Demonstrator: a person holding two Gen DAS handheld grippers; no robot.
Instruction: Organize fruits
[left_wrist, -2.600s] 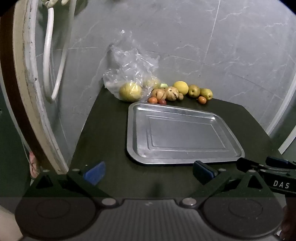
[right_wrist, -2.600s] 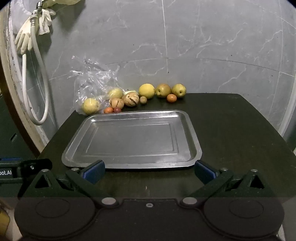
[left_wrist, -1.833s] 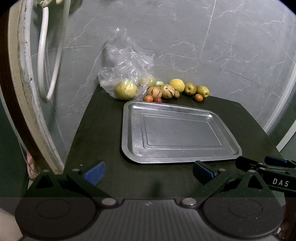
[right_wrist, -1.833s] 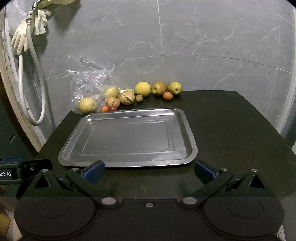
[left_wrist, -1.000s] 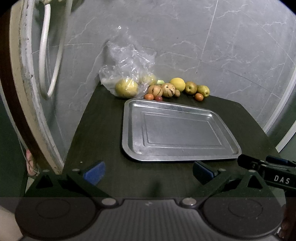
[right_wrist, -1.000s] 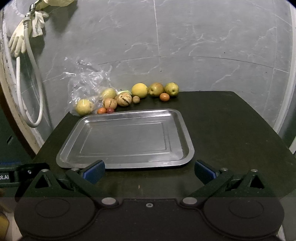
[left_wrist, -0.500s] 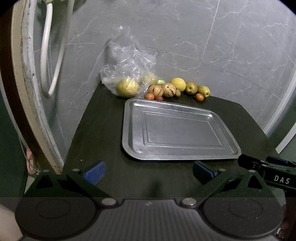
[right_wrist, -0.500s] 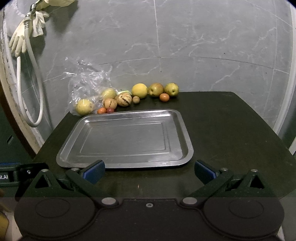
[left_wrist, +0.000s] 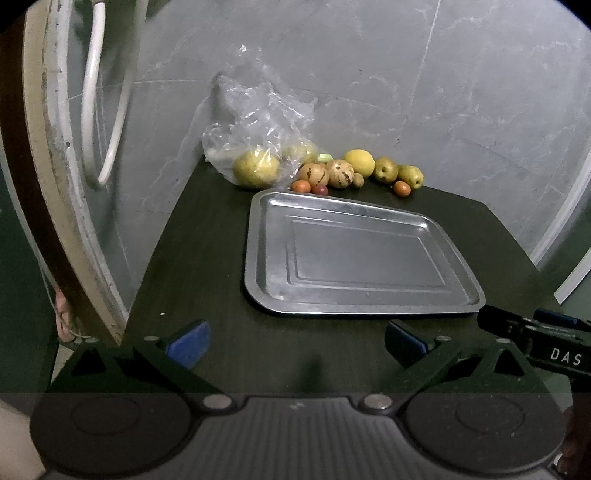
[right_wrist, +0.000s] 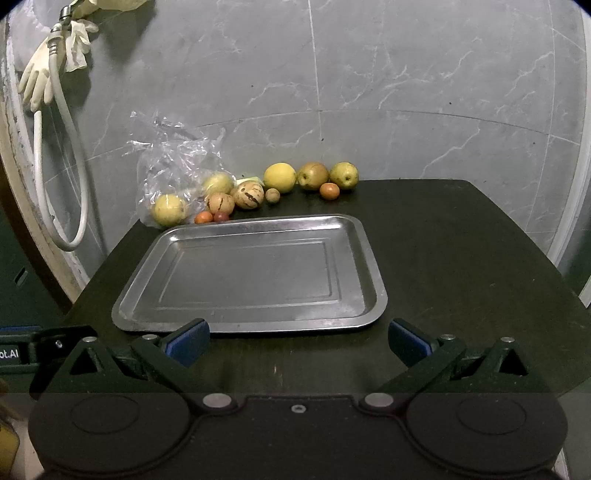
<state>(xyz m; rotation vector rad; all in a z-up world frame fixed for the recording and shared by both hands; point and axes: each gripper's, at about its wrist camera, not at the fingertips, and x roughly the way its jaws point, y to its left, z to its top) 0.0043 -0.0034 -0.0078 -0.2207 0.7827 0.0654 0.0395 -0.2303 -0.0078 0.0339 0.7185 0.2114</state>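
Bare metal tray (right_wrist: 373, 291); plastic bag (right_wrist: 173, 173) holds two yellow fruits (right_wrist: 169, 209); both tongs (left_wrist: 295, 341) (right_wrist: 297, 341) spread, gripping nothing

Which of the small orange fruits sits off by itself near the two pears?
The small orange fruit just in front of the two pears; the other orange one lies far left beside a dark red fruit at the tray edge.
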